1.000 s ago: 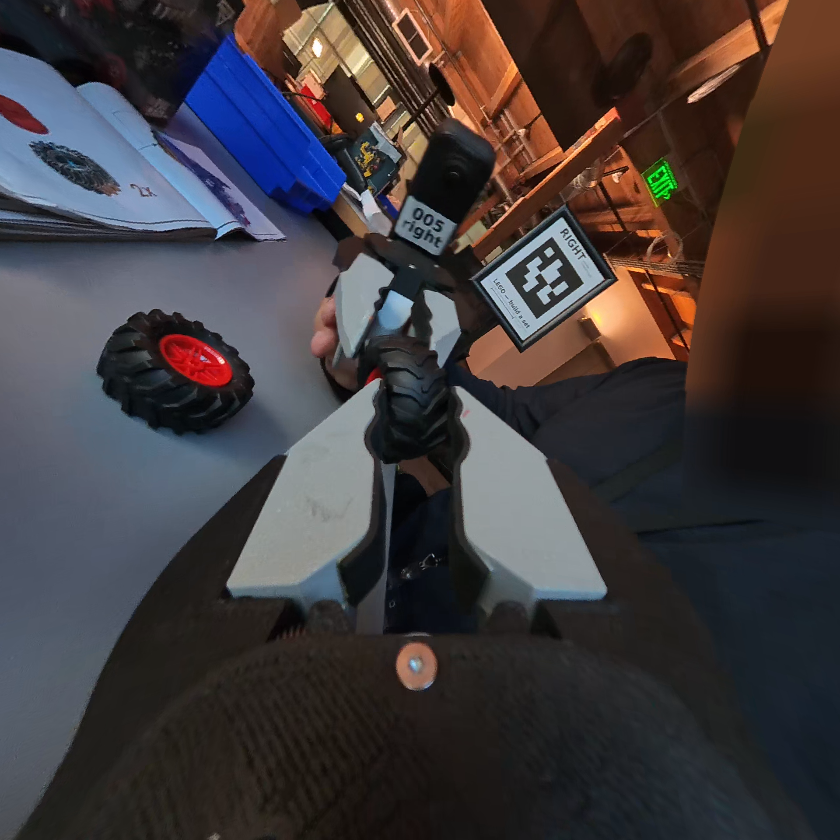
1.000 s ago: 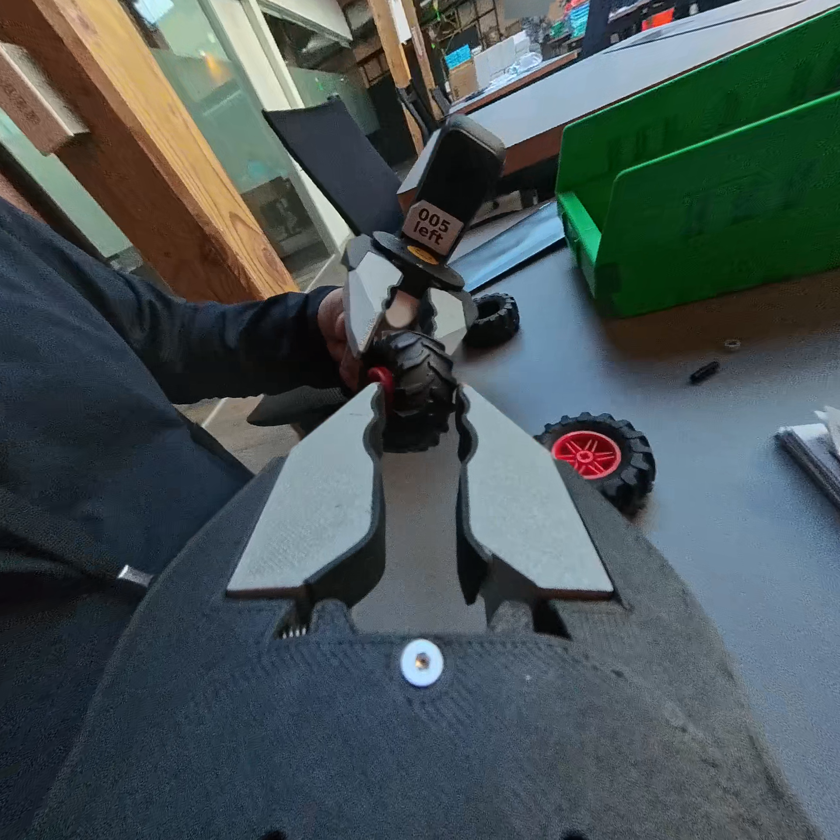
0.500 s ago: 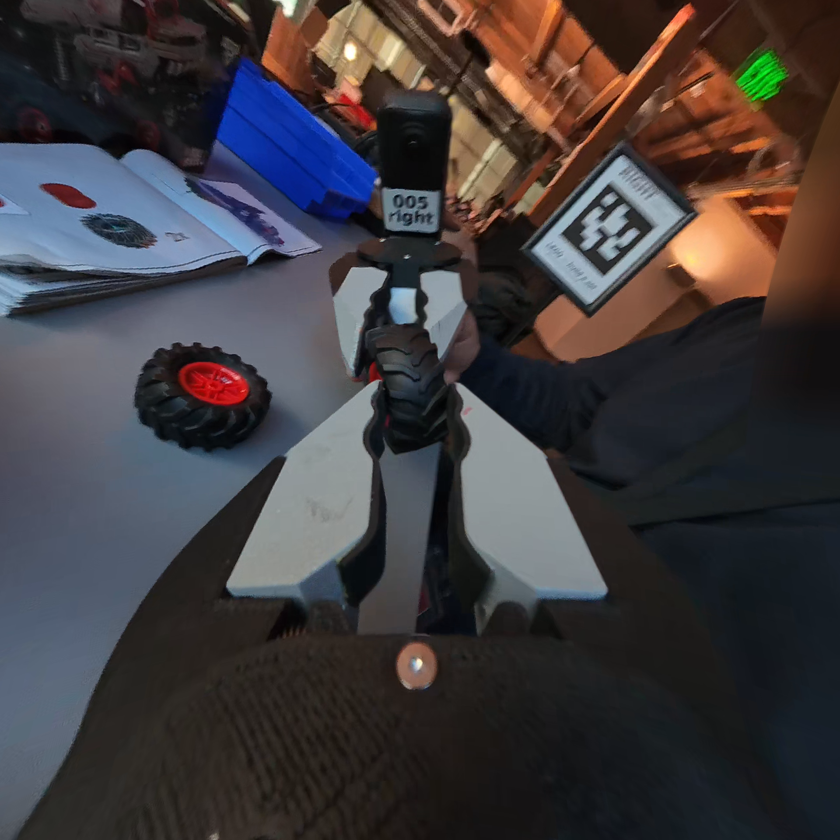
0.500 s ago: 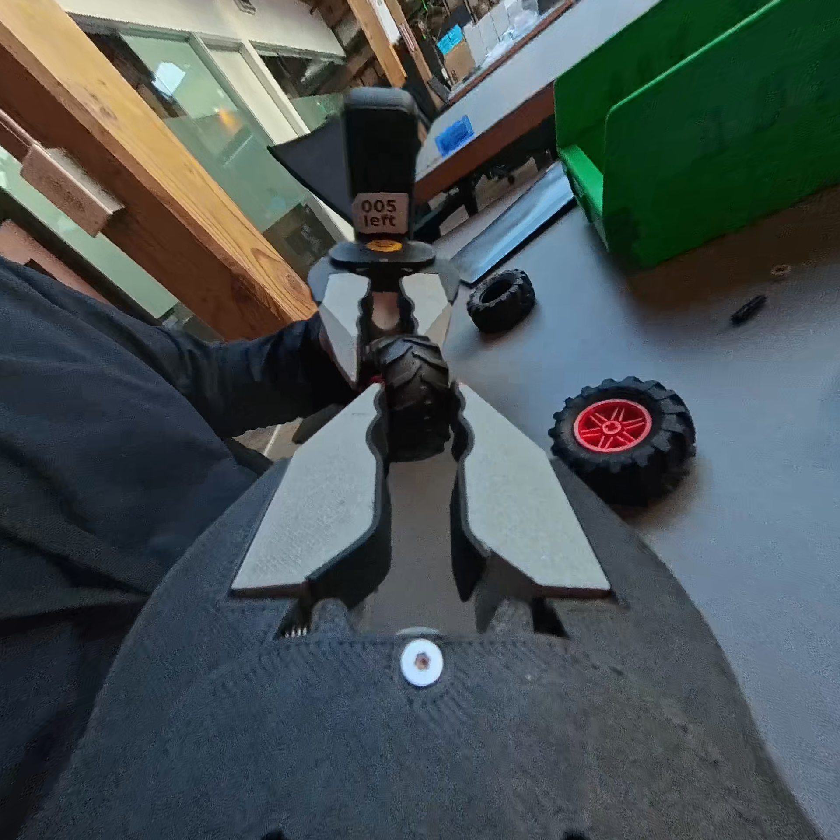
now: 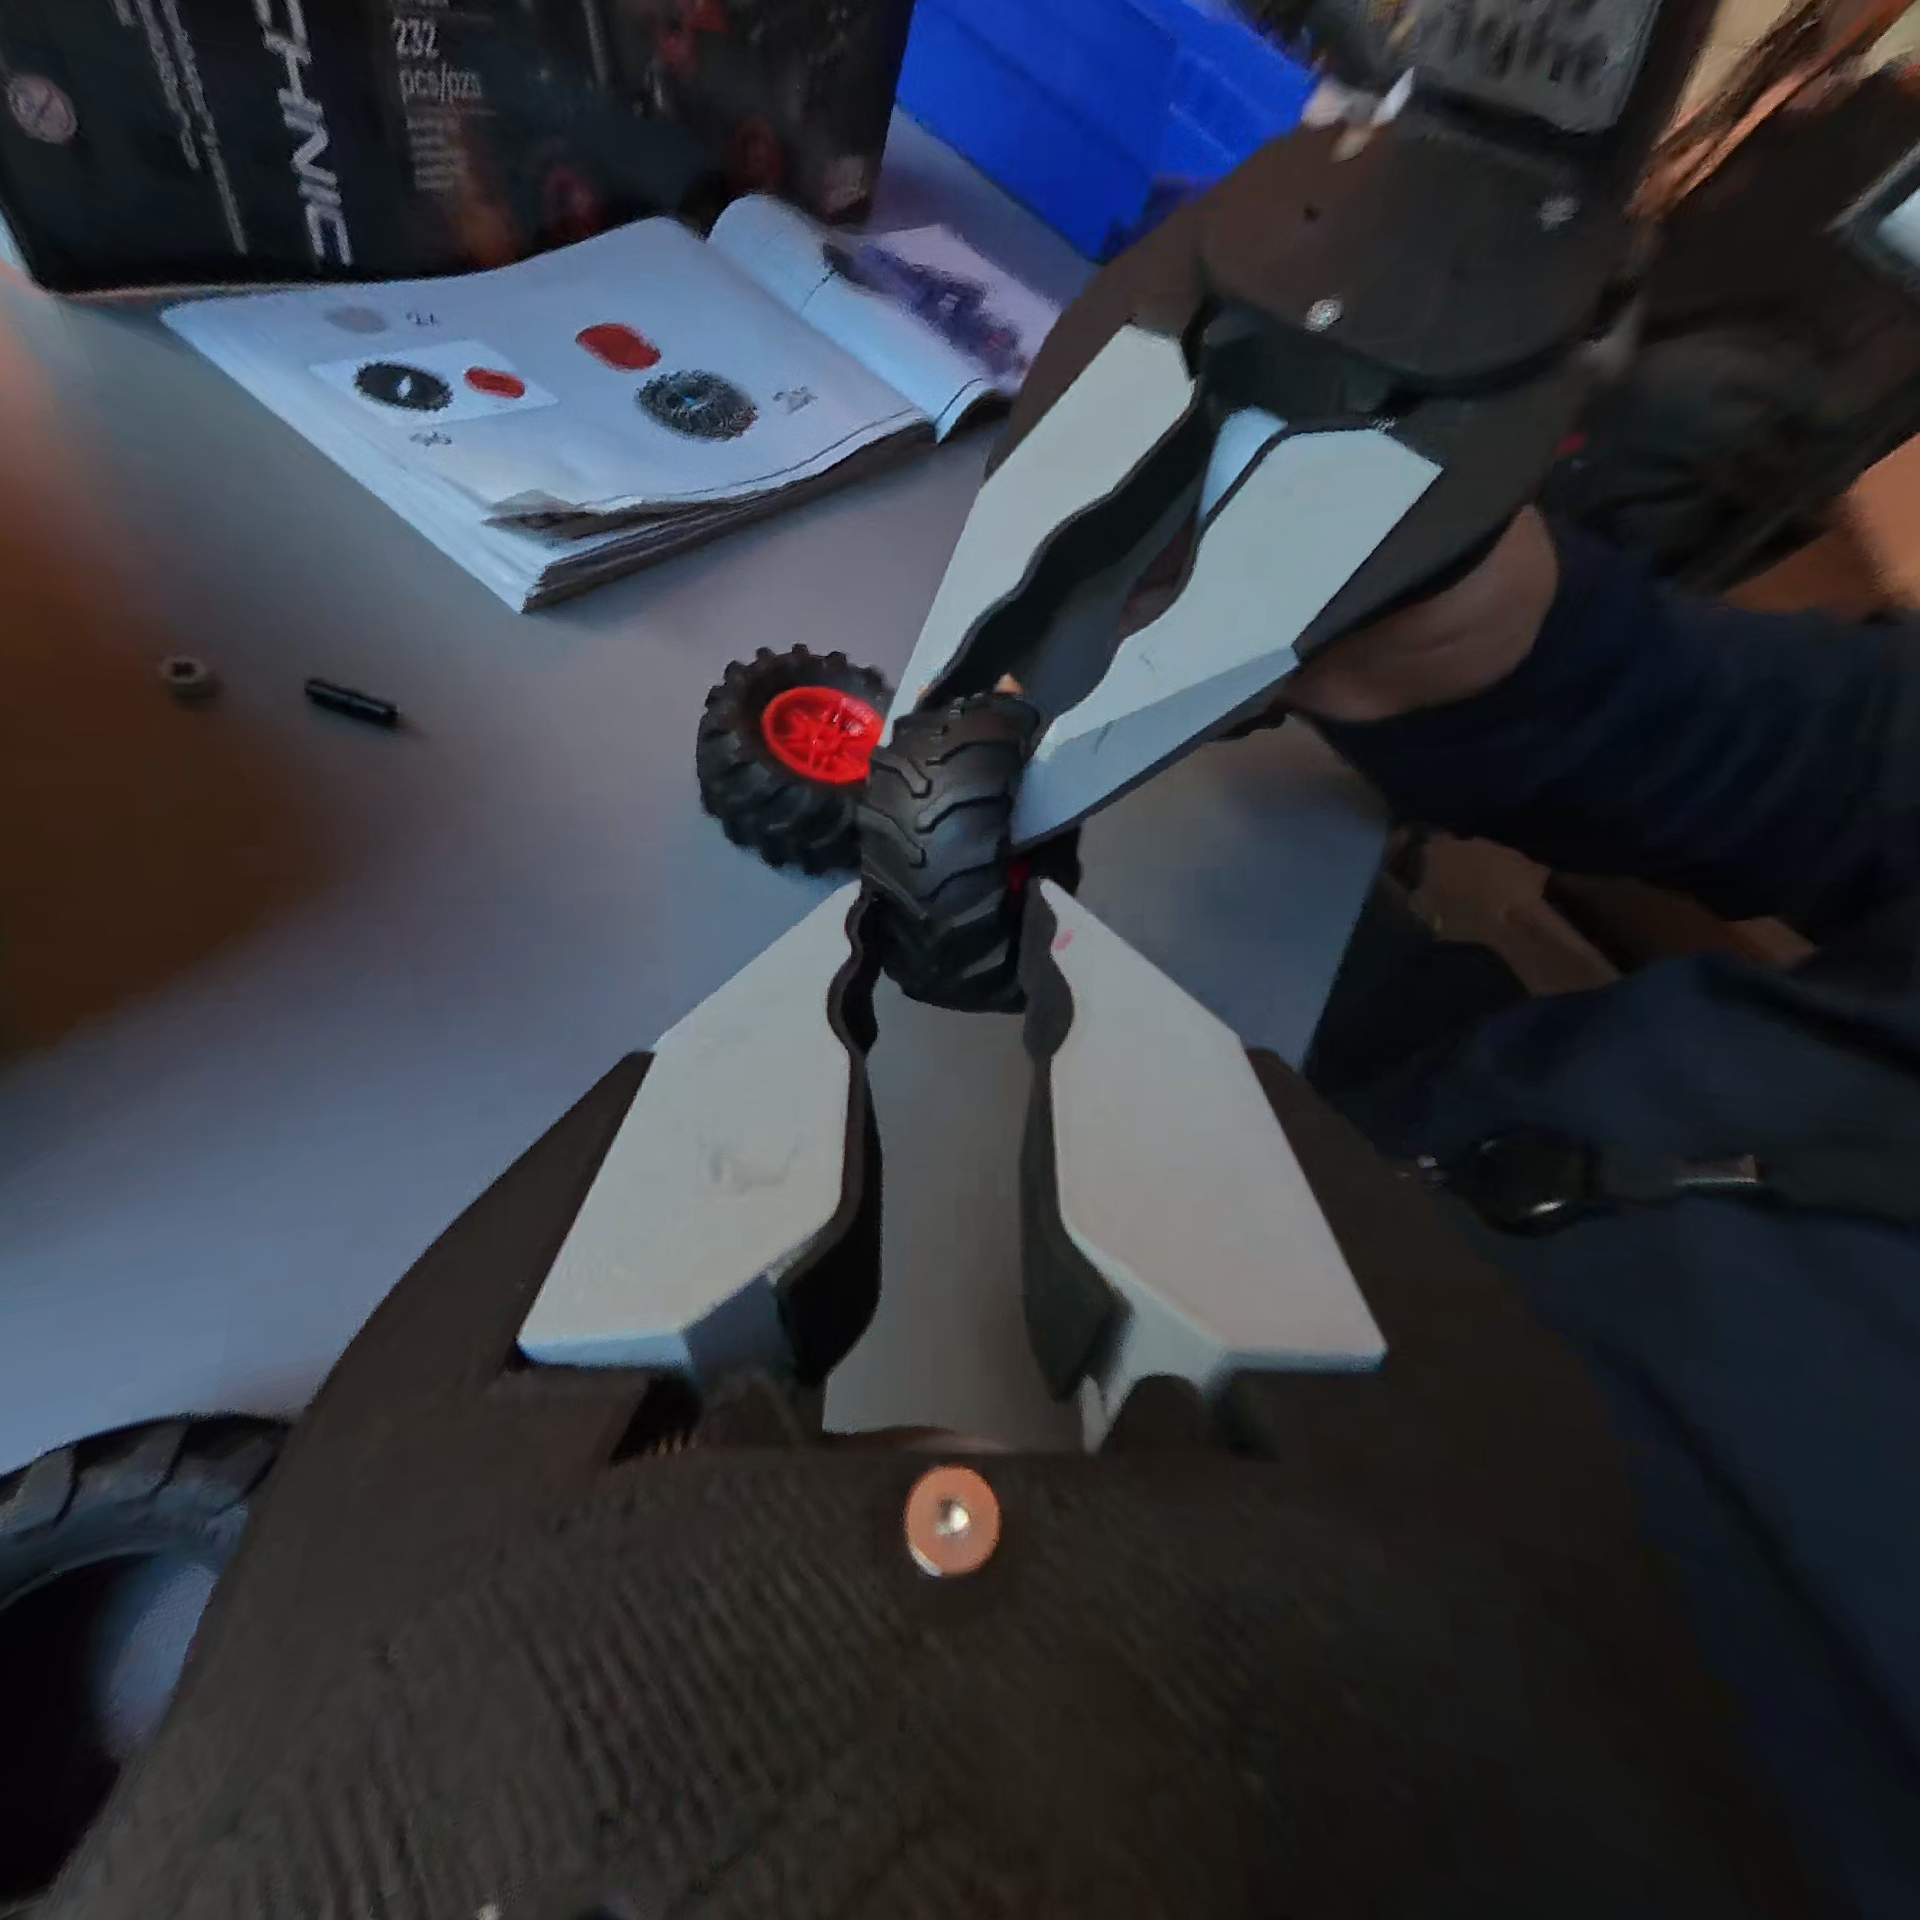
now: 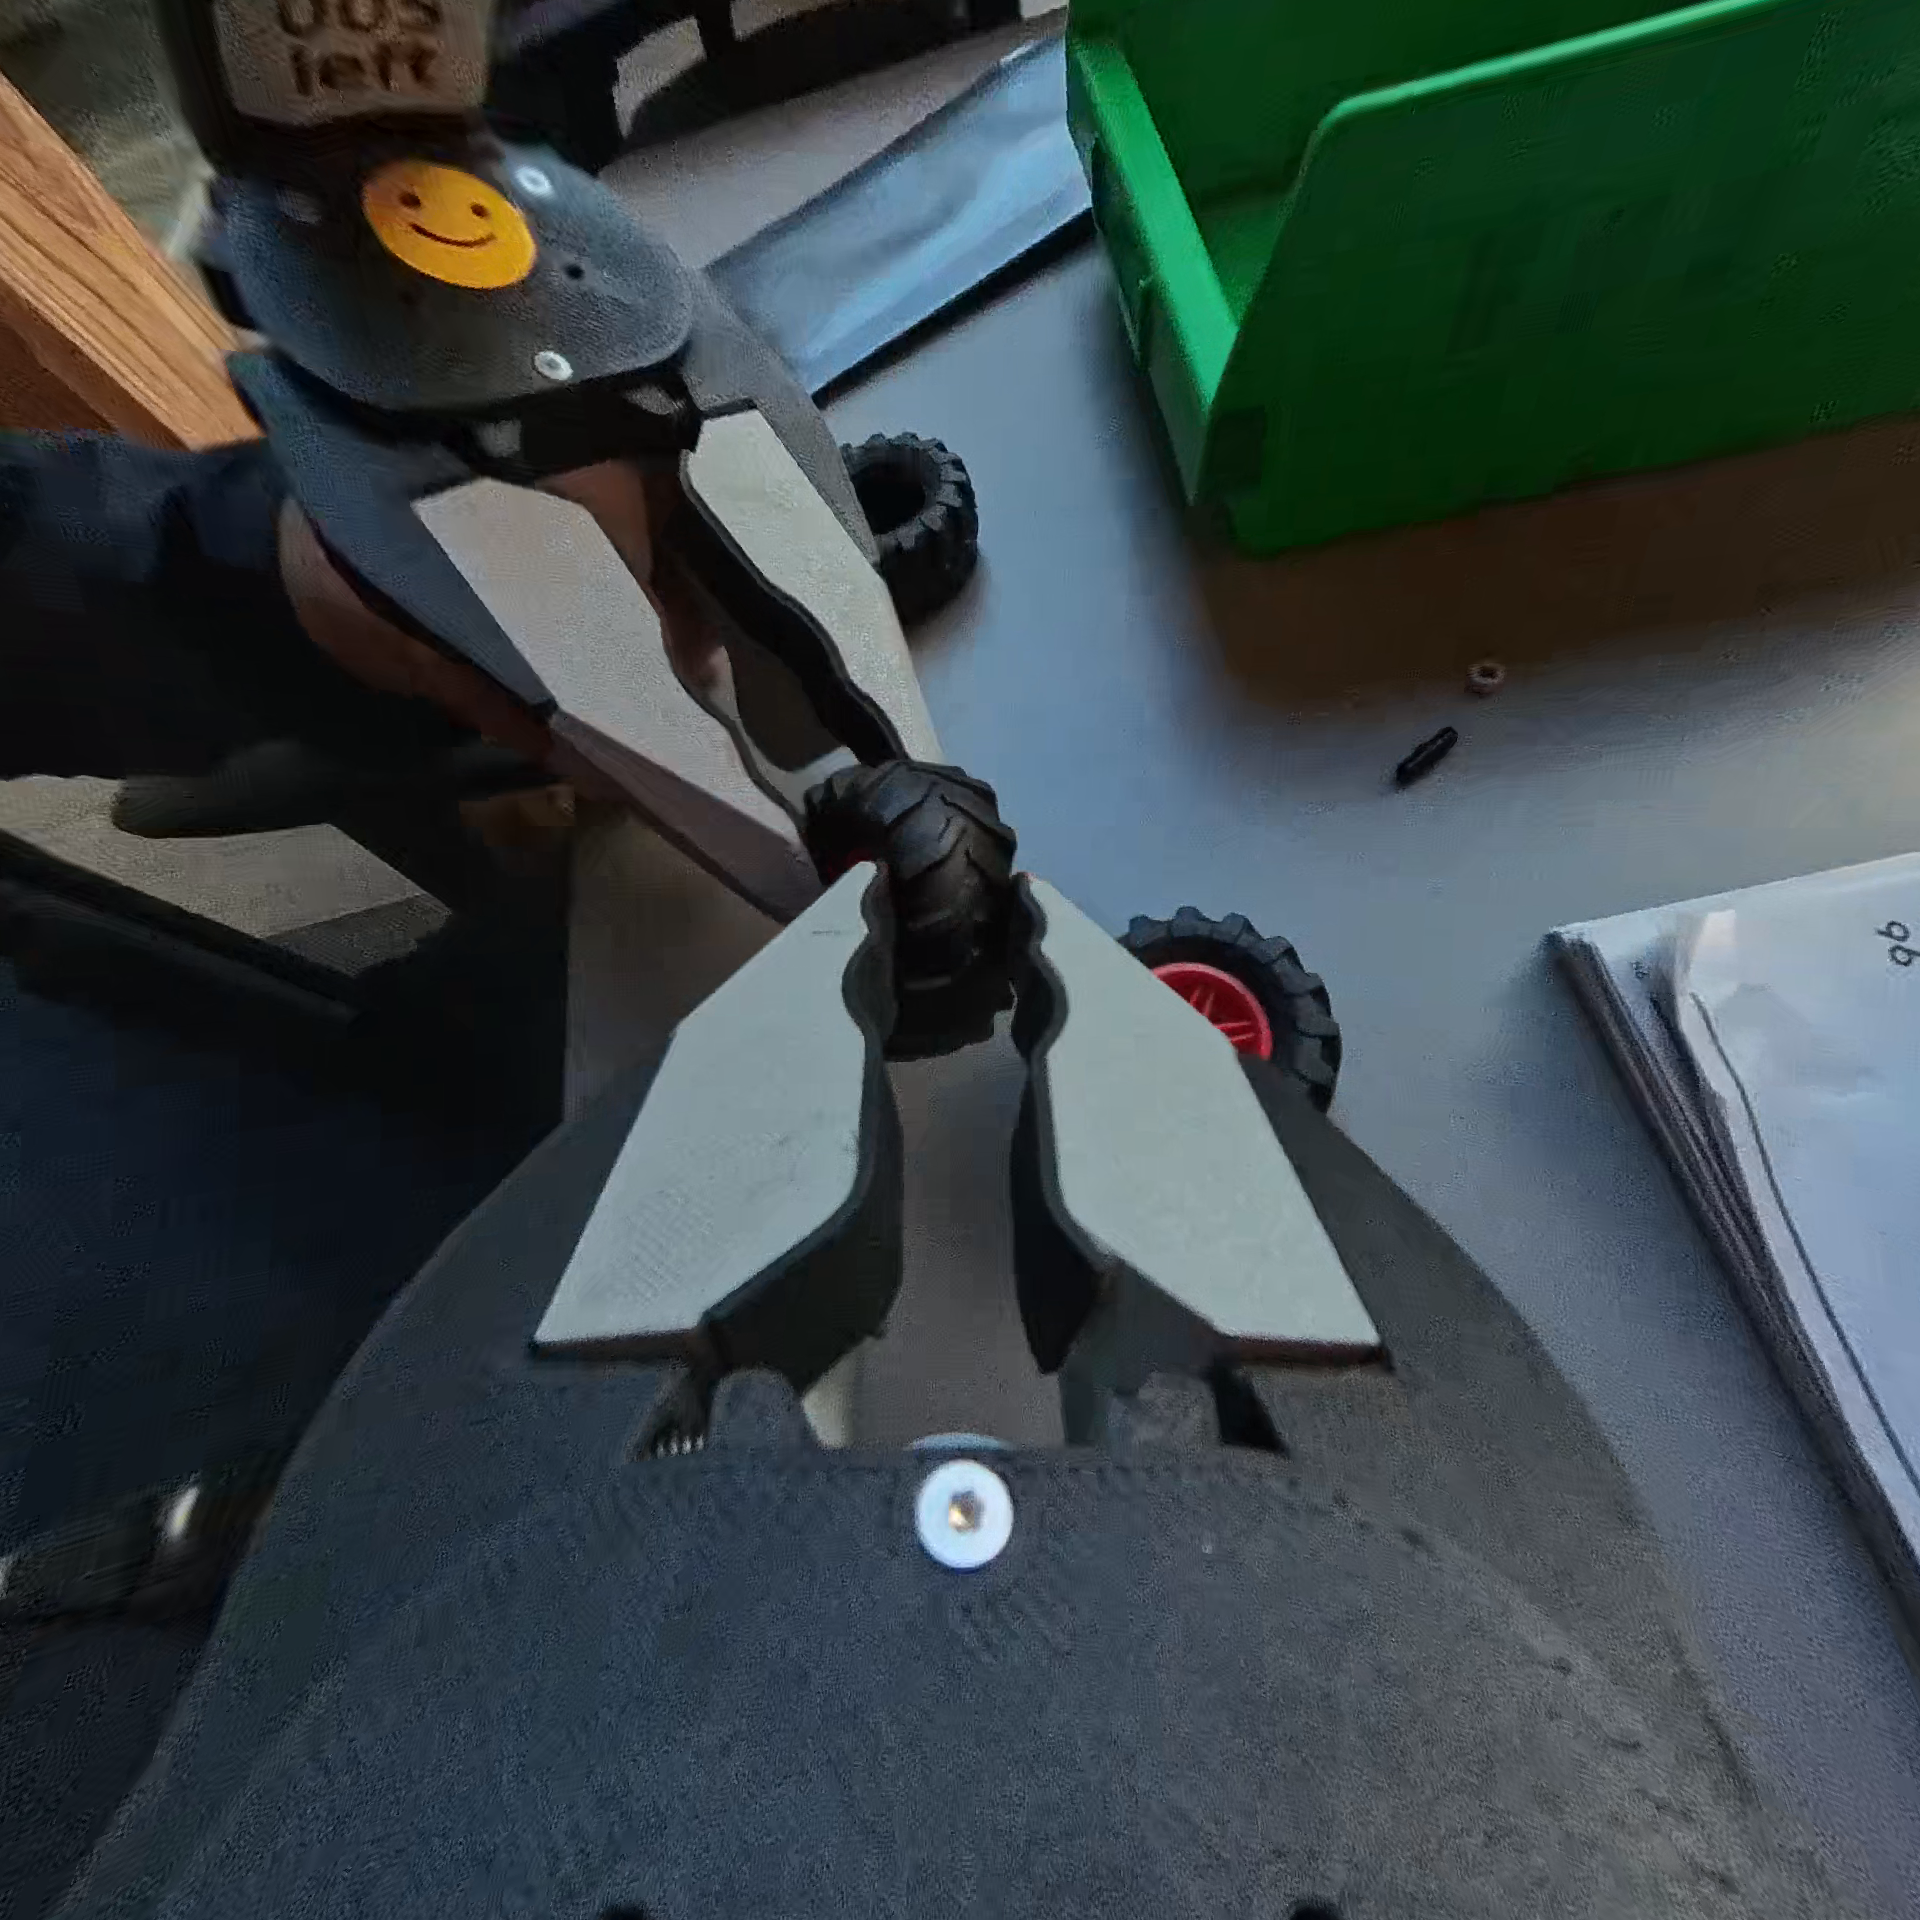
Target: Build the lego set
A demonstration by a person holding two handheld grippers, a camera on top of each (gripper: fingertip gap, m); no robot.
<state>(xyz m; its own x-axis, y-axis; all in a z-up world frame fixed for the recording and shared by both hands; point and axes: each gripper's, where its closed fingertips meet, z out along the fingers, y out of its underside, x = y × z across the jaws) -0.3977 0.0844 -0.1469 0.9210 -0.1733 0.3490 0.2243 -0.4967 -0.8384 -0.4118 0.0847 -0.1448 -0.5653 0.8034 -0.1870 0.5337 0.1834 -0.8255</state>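
A black knobby tyre with a red hub, the held wheel (image 5: pixel 951 852), sits between both grippers above the grey table (image 5: pixel 468 987). My left gripper (image 5: pixel 948 925) is shut on its lower part. My right gripper (image 5: pixel 971 743) comes in from the upper right and pinches its top. In the right wrist view my right gripper (image 6: pixel 940 914) is shut on the same wheel (image 6: pixel 940 862), and the left gripper (image 6: pixel 831 810) reaches in from the upper left. Only a sliver of red hub (image 6: pixel 852 862) shows. A second red-hubbed wheel (image 5: pixel 790 758) lies on the table just behind; it also shows in the right wrist view (image 6: pixel 1236 997).
An open instruction booklet (image 5: pixel 623 416), the set's dark box (image 5: pixel 416 125) and a blue bin (image 5: pixel 1091 104) lie beyond. A black pin (image 5: pixel 351 704) and a tan bush (image 5: pixel 192 681) lie to the left. A bare black tyre (image 6: pixel 914 509) and a green bin (image 6: pixel 1507 260) stand farther off. Another tyre (image 5: pixel 104 1475) is at bottom left.
Both grippers have tipped downward toward the table and drawn closer together, still holding the wheel between them. The loose red-hubbed wheel now sits right behind the held one.
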